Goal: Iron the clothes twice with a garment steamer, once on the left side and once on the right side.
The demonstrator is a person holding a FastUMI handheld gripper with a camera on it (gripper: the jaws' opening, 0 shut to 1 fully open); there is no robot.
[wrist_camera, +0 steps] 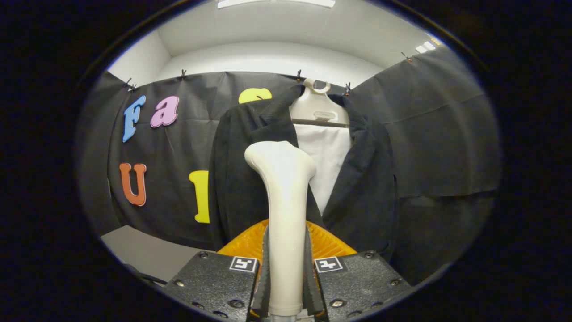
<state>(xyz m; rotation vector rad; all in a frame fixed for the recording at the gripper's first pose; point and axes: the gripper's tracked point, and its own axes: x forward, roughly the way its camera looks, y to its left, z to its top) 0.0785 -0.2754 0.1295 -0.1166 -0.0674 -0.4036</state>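
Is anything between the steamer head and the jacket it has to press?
Nothing visible. The claw is shut on the steamer handle, and its head rises ahead of the fingers in front of the dark jacket hanging on a hanger. Whether the head touches the fabric cannot be told.

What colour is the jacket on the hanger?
Black jacket, over a white lining, best seen in the gripper view beyond the steamer held in the gripper.
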